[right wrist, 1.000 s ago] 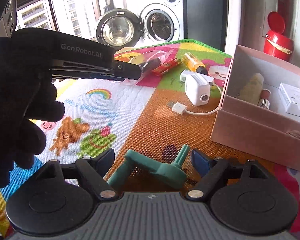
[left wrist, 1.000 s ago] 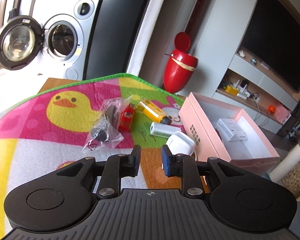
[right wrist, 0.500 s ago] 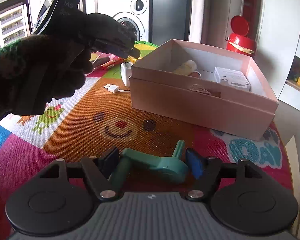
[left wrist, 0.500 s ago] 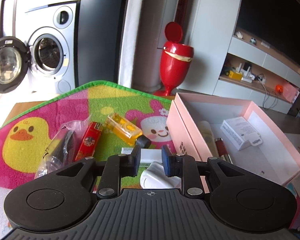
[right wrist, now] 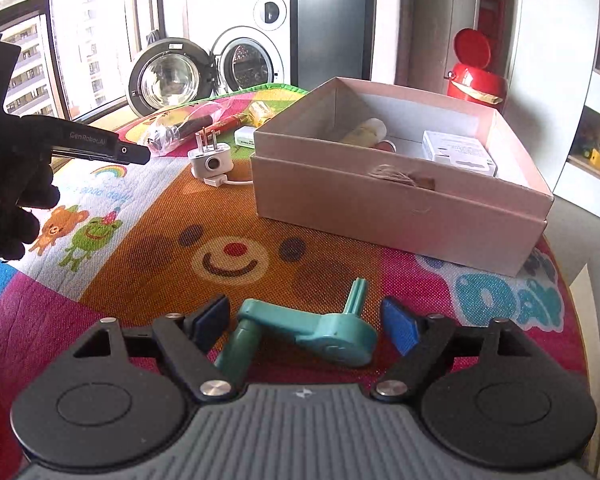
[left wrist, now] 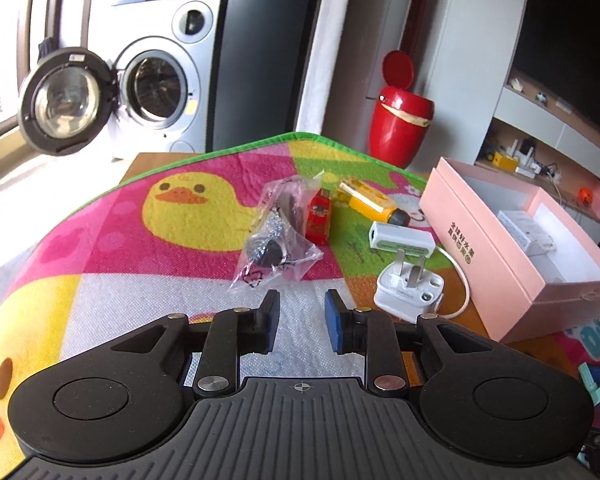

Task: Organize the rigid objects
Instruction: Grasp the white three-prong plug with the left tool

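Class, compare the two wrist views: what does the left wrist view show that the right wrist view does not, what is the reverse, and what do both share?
Only the left wrist view shows the yellow duck print on the mat. Only the right wrist view shows the teal crank handle lying between the open right gripper fingers, and the left gripper seen from outside. Both show the pink box, the white plug, the plastic bag, the washing machine and the red bin.

A home: washing machine [left wrist: 156, 92], TV shelving [left wrist: 540, 120], play mat [left wrist: 140, 240]
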### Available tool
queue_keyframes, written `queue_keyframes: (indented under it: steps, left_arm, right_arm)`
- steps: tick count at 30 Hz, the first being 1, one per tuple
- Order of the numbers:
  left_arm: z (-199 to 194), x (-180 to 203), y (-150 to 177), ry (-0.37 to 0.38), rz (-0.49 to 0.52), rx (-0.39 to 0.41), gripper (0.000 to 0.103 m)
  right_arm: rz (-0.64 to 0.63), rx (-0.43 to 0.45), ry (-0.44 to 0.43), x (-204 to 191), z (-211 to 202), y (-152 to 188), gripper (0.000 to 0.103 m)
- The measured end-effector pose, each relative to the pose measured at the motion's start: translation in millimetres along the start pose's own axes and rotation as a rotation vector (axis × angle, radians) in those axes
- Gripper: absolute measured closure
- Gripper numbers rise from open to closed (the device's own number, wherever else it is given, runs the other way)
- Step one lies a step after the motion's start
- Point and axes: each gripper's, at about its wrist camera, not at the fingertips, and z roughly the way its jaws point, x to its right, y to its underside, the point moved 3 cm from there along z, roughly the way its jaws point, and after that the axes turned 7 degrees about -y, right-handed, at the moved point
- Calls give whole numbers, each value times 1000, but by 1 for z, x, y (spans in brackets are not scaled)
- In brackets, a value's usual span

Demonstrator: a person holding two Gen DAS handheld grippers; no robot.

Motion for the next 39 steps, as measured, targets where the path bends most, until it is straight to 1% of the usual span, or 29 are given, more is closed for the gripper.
queue_keyframes:
  steps: [3, 5, 6, 8, 10, 12, 14, 15, 18, 21, 23, 25, 27, 30, 31, 33, 35, 39]
  left_arm:
    - [-1, 8, -11, 79, -60, 13, 76]
    - [0, 24, -18, 106, -51, 25, 76]
    - [2, 35, -22, 103, -35, 41, 76]
    - [9, 54, -27, 73, 2, 76, 76]
    - [19, 73, -28, 30, 63, 99, 75]
    - [32, 89, -22, -29, 172, 124, 74]
    - [42, 96, -14, -88, 259, 138, 72]
    - [41, 95, -11, -88, 279, 166, 71]
    - [32, 90, -8, -101, 315, 176, 71]
    - [19, 72, -2, -108, 342, 203, 71]
    - [13, 58, -1, -137, 345, 216, 71]
    - [13, 41, -1, -155, 317, 189, 73]
    - [10, 19, -1, -122, 226, 169, 74]
    - [3, -4, 0, -71, 61, 151, 74]
    - [2, -10, 0, -57, 6, 137, 75]
    - [4, -17, 1, -24, -71, 89, 75]
    - [7, -17, 3, 6, -92, 55, 74]
    - [4, 1, 9, 64, -42, 50, 74]
  right_arm:
    - [0, 0, 2, 0, 1, 0, 19]
    - [1, 1, 5, 0, 1, 0, 19]
    - [2, 1, 6, 0, 1, 1, 19]
    - [3, 1, 8, -1, 0, 1, 18]
    - [4, 1, 10, -1, 1, 1, 18]
    - [6, 2, 11, -1, 0, 2, 18]
    - [7, 4, 12, -1, -1, 2, 18]
    - [8, 4, 12, -1, -1, 2, 18]
    - [9, 4, 13, -1, -1, 2, 17]
    - [8, 4, 15, -1, 0, 1, 17]
    - [8, 3, 15, -1, 0, 2, 17]
    - [8, 3, 16, -1, 0, 2, 17]
    - [8, 3, 17, -1, 0, 1, 16]
    - [8, 2, 19, -1, 0, 1, 16]
    - [8, 2, 20, 0, 0, 1, 15]
    - [10, 1, 23, 0, 0, 1, 15]
    - [10, 1, 24, 0, 0, 1, 15]
    - [12, 0, 26, 0, 0, 1, 14]
